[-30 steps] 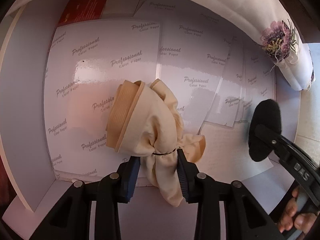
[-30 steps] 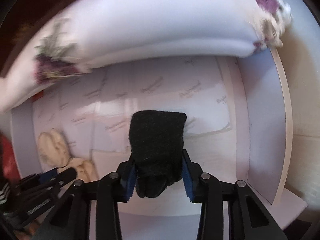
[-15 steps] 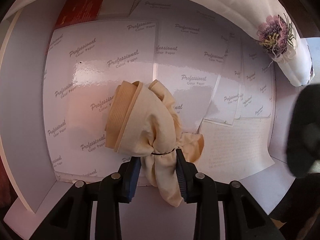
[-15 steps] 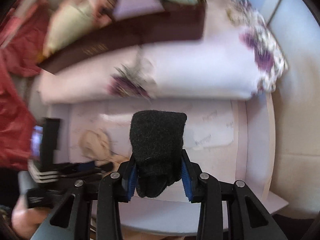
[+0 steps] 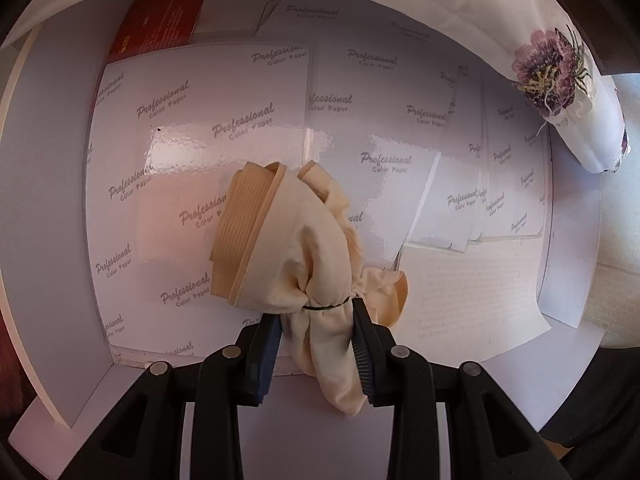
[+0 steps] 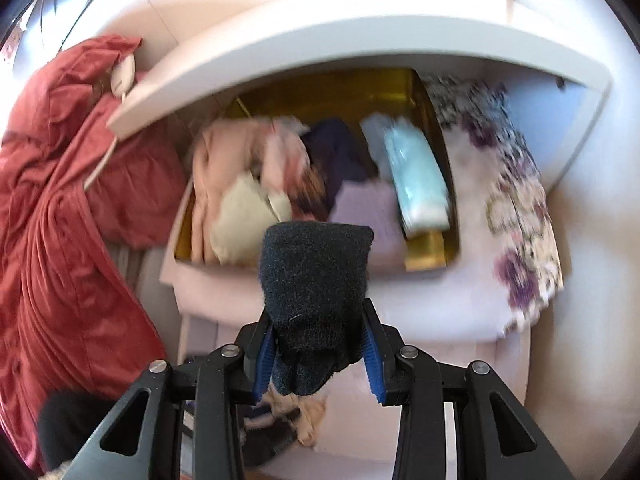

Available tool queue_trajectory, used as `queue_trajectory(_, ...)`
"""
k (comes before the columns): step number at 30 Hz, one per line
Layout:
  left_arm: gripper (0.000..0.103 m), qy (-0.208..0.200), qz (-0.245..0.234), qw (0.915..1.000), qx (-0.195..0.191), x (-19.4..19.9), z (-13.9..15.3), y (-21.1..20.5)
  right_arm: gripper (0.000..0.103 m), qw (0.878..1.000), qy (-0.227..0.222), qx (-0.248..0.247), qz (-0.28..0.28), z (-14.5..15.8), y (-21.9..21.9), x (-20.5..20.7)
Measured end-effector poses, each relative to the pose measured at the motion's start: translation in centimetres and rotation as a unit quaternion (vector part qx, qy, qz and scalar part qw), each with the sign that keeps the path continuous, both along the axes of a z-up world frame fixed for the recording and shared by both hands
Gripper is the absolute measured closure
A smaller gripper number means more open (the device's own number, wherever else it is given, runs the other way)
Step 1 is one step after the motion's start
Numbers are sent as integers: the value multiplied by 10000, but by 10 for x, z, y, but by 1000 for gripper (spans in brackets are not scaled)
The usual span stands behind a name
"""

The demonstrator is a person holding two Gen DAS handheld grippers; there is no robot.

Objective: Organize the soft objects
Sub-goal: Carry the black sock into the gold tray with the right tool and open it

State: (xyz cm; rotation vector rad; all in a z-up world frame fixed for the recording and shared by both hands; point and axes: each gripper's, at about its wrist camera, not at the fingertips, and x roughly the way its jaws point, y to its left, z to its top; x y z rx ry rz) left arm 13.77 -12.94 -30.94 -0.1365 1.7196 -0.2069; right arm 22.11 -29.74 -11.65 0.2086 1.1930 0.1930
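Observation:
In the left wrist view my left gripper (image 5: 316, 344) is shut on a cream bundle of thin fabric (image 5: 296, 256), tied with a dark band and with a ribbed cuff at its left. The bundle hangs just above the white drawer (image 5: 52, 208) lined with glossy printed sheets. In the right wrist view my right gripper (image 6: 318, 354) is shut on a folded black fuzzy sock (image 6: 316, 276), held up in front of a gold-lined box (image 6: 430, 248) full of folded soft items. A bit of the cream fabric (image 6: 304, 420) shows below the sock.
A white cloth with purple flowers (image 5: 552, 68) drapes over the drawer's far right rim and lies beside the box (image 6: 520, 216). A red booklet (image 5: 160, 28) lies at the drawer's back left. Red garments (image 6: 60, 220) hang at left. A white shelf board (image 6: 340, 40) overhangs the box.
My right gripper has lifted the black sock out of the drawer and tilted up toward the gold-lined box. The sock has left the left wrist view. My left gripper and the cream bundle stayed put.

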Motion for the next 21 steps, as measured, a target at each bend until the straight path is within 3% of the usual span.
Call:
queue_trajectory(9, 69, 16, 7, 10000, -5, 1, 0, 2, 65, 9988, 230, 259, -359, -26, 14, 63)
queue_trajectory(14, 69, 12, 4, 10000, -6, 1, 0, 2, 65, 9983, 416, -17, -409, -49, 20, 75)
queue_trajectory(21, 69, -6, 8, 10000, -9, 0, 0, 3, 65, 9983, 352, -415, -206, -62, 30, 79)
